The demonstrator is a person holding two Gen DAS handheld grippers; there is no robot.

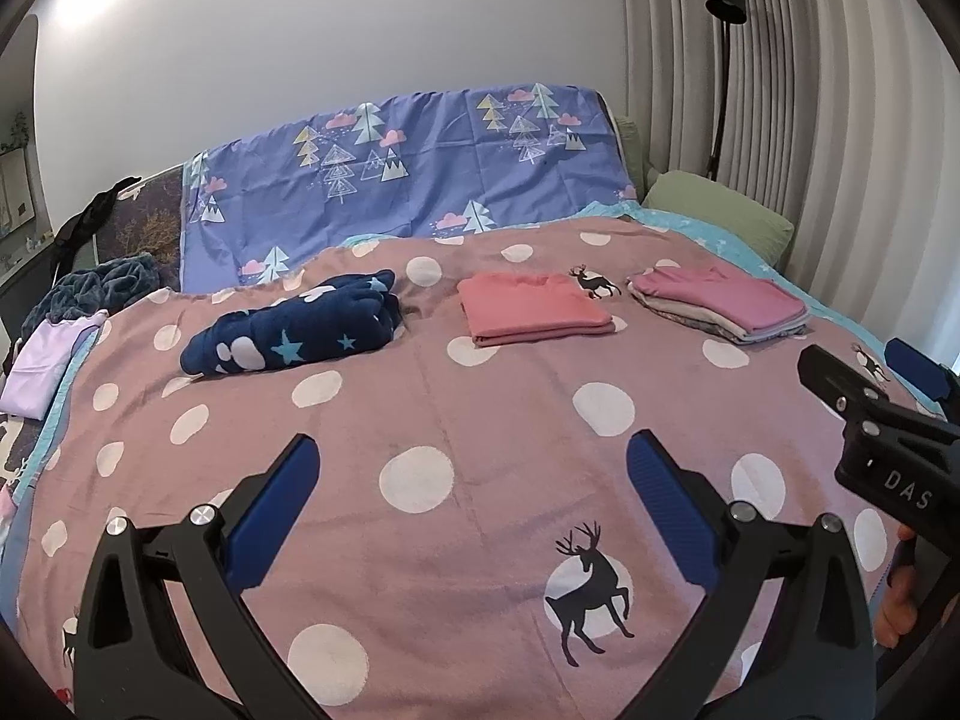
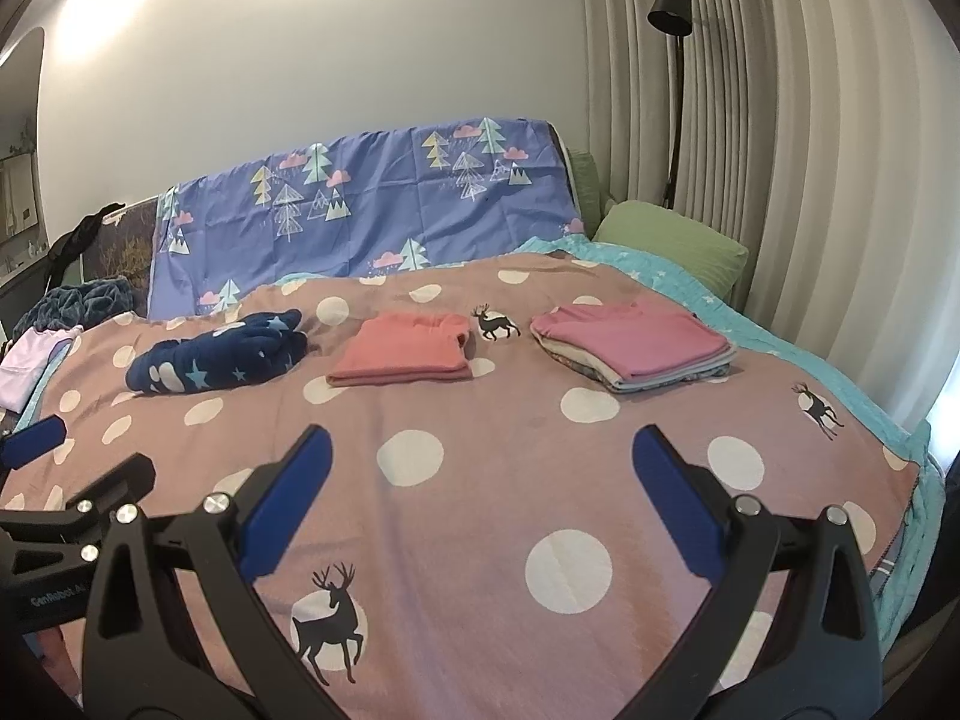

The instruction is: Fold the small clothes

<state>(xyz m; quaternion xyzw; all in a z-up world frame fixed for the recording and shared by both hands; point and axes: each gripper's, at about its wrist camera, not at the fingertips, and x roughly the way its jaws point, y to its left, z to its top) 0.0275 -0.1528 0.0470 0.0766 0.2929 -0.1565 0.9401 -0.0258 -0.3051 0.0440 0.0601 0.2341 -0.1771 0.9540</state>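
A folded salmon-pink garment (image 1: 534, 311) (image 2: 405, 351) lies on the dotted pink bedspread (image 1: 480, 420) (image 2: 480, 480). To its right is a stack of folded clothes topped by a pink piece (image 1: 720, 306) (image 2: 636, 345). To its left lies a rumpled navy garment with stars (image 1: 300, 330) (image 2: 222, 357). My left gripper (image 1: 471, 456) is open and empty above the near bedspread. My right gripper (image 2: 480, 450) is open and empty too; it also shows at the right edge of the left wrist view (image 1: 864, 414).
A lilac garment (image 1: 42, 366) (image 2: 27, 369) lies at the bed's left edge beside a dark blue fleece heap (image 1: 102, 288). A blue tree-print sheet (image 1: 408, 174) covers the headboard. A green pillow (image 1: 720, 210), a floor lamp (image 1: 726, 0) and curtains stand at the right.
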